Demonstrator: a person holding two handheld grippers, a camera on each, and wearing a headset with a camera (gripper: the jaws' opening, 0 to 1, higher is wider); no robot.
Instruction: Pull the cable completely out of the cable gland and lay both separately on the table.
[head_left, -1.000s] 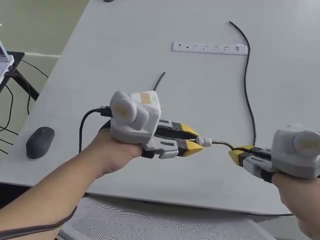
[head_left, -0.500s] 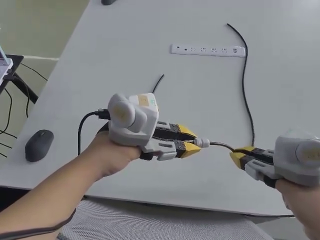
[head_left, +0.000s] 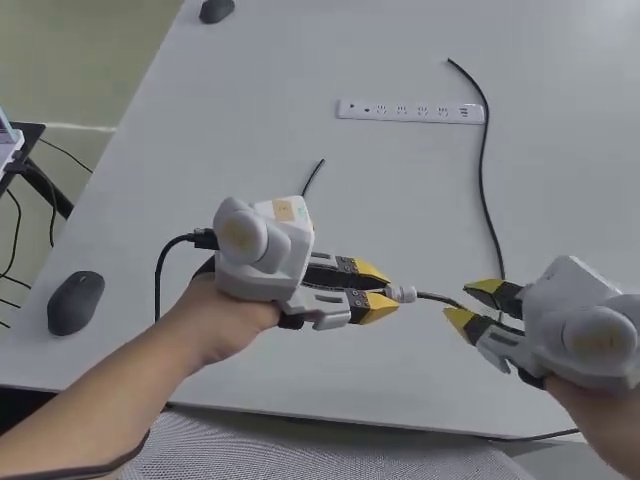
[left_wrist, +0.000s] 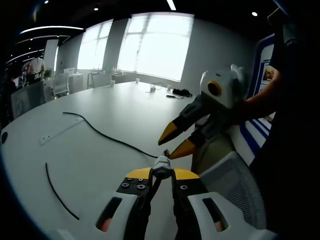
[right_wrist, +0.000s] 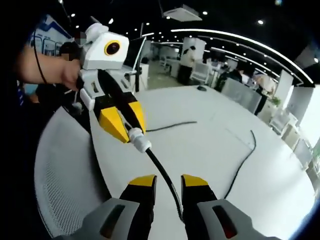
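the left gripper (head_left: 384, 291) has its yellow-tipped jaws pressed together on the small white plastic cable gland (head_left: 402, 294), which is pinched right at their tips with its nose poking out ahead of them. in the left gripper view the gland (left_wrist: 161, 165) sits in the narrow gap between the two tips. the thin black cable (head_left: 482, 180) comes out of the front of the gland, so it is not yet pulled free, and runs straight into the mouth of the right gripper (head_left: 469, 303). that gripper's jaws stand partly apart, one tip on each side of the cable, clamping nothing. in the right gripper view the cable (right_wrist: 161, 170) passes down the gap between them; whether it brushes a tip i cannot tell. beyond the right jaws the cable trails away over the white table (head_left: 250, 90), past the end of a white power strip (head_left: 410, 110). a short loose piece of black wire (head_left: 313, 177) lies on the table beyond the left jaws.
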